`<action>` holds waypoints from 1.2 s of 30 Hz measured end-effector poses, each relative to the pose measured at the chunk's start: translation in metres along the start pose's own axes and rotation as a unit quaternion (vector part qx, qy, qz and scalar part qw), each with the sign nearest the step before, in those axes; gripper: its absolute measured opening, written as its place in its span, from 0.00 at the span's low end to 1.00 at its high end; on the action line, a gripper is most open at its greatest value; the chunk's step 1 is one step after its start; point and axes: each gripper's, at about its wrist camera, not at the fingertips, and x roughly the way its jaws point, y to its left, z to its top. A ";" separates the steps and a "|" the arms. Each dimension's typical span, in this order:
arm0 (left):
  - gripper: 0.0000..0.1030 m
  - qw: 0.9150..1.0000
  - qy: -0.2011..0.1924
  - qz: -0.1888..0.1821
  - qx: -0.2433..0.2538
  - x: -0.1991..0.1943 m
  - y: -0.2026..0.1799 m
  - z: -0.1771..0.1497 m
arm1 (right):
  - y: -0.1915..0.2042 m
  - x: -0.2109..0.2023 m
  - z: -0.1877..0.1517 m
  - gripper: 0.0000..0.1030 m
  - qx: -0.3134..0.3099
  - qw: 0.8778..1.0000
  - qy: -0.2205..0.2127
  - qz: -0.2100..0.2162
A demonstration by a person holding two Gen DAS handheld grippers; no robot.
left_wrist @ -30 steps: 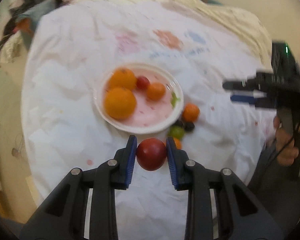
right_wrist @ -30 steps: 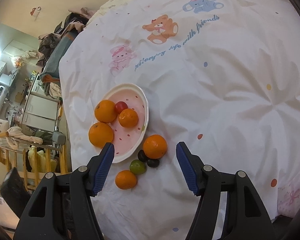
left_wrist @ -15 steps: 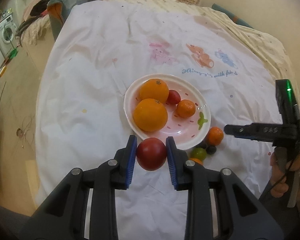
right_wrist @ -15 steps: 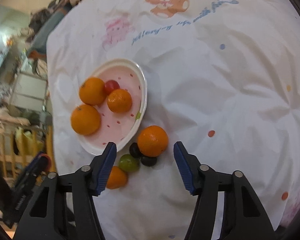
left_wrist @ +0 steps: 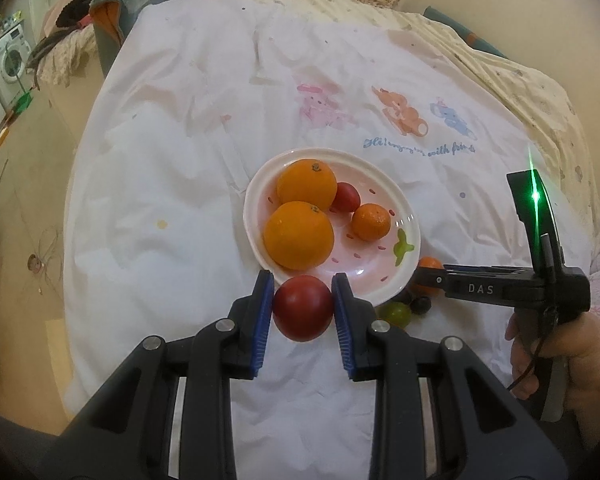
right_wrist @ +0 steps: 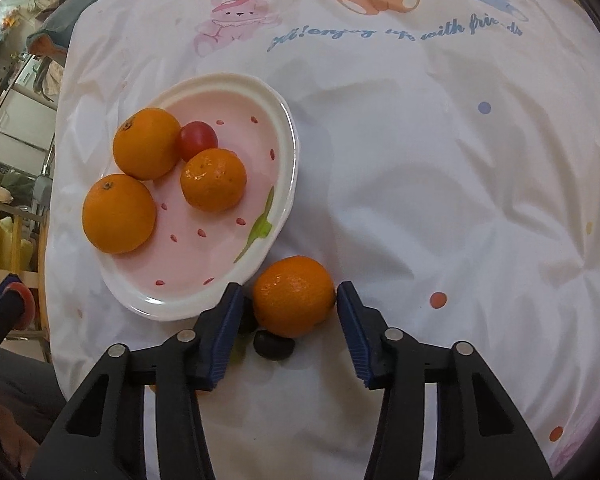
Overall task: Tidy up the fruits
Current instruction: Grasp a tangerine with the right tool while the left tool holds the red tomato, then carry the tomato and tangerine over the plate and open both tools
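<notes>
Four fruits already sit on the plate (left_wrist: pixel 410 240). My left gripper (left_wrist: pixel 302 312) clenches a red fruit (left_wrist: pixel 303 307) at the plate's 6 o'clock rim, not yet dropped in. My right gripper (right_wrist: pixel 290 300) is closing around the mandarin (right_wrist: pixel 294 296), pads not yet pressing. Small fruits at 5 o'clock remain.

Left gripper (left_wrist: pixel 303 307): pointing down, blue pads clamped on a red fruit (left_wrist: pixel 303 307).
Right gripper (right_wrist: pixel 290 295): angled steeply down, jaws closing around an orange fruit (right_wrist: pixel 294 296).
Right hand (left_wrist: pixel 556 354): at 4 o'clock, wrapped round the handle.
</notes>
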 end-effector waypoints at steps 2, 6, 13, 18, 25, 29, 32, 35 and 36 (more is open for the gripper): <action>0.25 1.000 0.000 0.001 -0.001 0.001 0.000 -0.001 | -0.001 0.000 0.000 0.43 0.000 1.000 0.003 0.003; 0.25 1.000 0.001 0.009 0.004 0.001 -0.001 0.000 | -0.001 -0.004 -0.002 0.42 0.000 1.000 0.001 0.009; 0.25 1.000 -0.008 0.025 0.010 0.001 0.002 -0.003 | -0.013 -0.031 -0.007 0.41 0.024 0.999 -0.036 0.024; 0.25 0.999 -0.011 0.034 0.016 0.003 0.001 -0.006 | -0.032 -0.052 -0.013 0.41 0.061 0.995 -0.060 0.045; 0.25 0.998 -0.016 0.046 0.039 0.004 -0.006 -0.009 | -0.048 -0.076 -0.020 0.41 0.091 0.988 -0.095 0.077; 0.25 0.998 -0.016 0.051 0.041 0.005 -0.006 -0.009 | -0.051 -0.092 -0.027 0.41 0.088 0.985 -0.116 0.095; 0.25 0.998 -0.019 0.052 0.037 0.004 -0.005 -0.008 | -0.053 -0.102 -0.032 0.41 0.083 0.983 -0.128 0.106; 0.25 0.998 -0.024 0.055 0.027 0.000 -0.003 -0.006 | -0.056 -0.113 -0.037 0.42 0.079 0.979 -0.144 0.117; 0.25 0.998 -0.026 0.057 0.024 -0.002 -0.002 -0.005 | -0.058 -0.118 -0.038 0.42 0.080 0.978 -0.151 0.123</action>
